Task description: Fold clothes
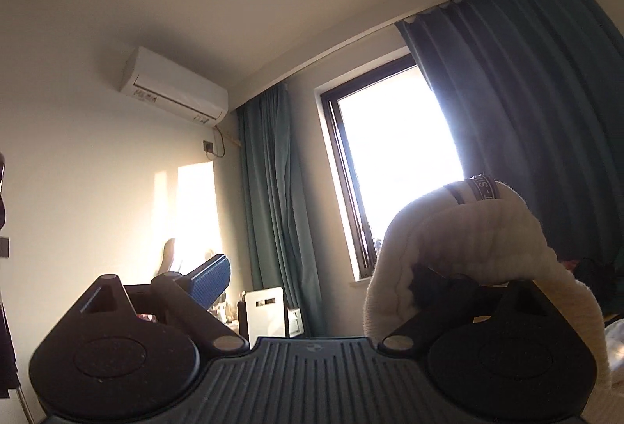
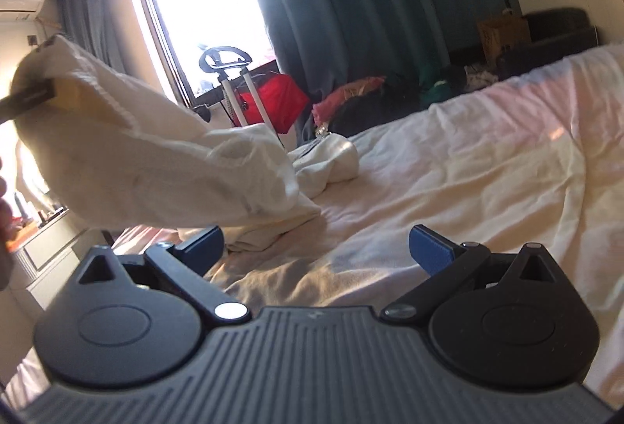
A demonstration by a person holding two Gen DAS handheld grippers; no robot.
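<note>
Cream garment (image 1: 460, 260) hides the spread left claw's (image 1: 323, 279) right finger; right claw (image 2: 316, 248) gapes empty.

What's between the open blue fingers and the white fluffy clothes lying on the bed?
In the right wrist view, only rumpled bedsheet lies between the right gripper and the white garment. Its raised end hangs from the left gripper.

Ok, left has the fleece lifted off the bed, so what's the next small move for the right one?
Probably ease the right gripper forward and to its left, then close on the cream fleece garment. Its fingers are open and empty over the bed sheet, while the garment's lower end lies bunched just ahead. The left gripper seems to carry it only draped over one finger.
</note>
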